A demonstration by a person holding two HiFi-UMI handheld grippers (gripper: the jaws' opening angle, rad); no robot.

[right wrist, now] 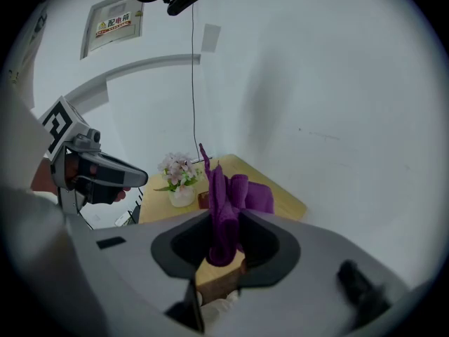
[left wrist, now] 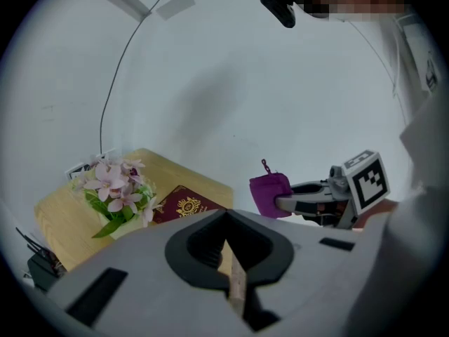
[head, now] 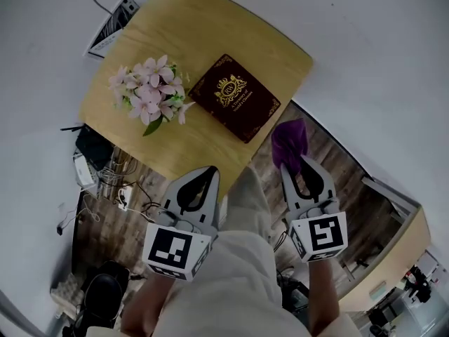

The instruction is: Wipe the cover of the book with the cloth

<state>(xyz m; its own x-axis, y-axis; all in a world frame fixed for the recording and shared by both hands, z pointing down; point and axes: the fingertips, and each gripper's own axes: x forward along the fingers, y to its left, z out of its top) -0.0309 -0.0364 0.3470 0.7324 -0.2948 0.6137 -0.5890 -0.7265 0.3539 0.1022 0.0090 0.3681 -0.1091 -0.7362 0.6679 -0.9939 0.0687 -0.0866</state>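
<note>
- One book (head: 233, 98): maroon and rectangular, with a gilt border and crest. It lies flat on the worktop.
- One worktop (head: 189, 27): pale wood with rounded corners.
- One cloth (head: 290, 144): purple, soft and bunched, with a small loop at its top. It hangs apart from the book, off the book's near-right corner and past the worktop's edge.
- One bunch of flowers (head: 149, 92): pink petals and green leaves, just left of the book.
- Two grey grippers, each with a marker cube:
  - The right gripper (head: 298, 163) has its jaws clamped on the cloth.
  - The left gripper (head: 208, 172) has its jaws together with nothing between them, on the near side of the book.
</note>
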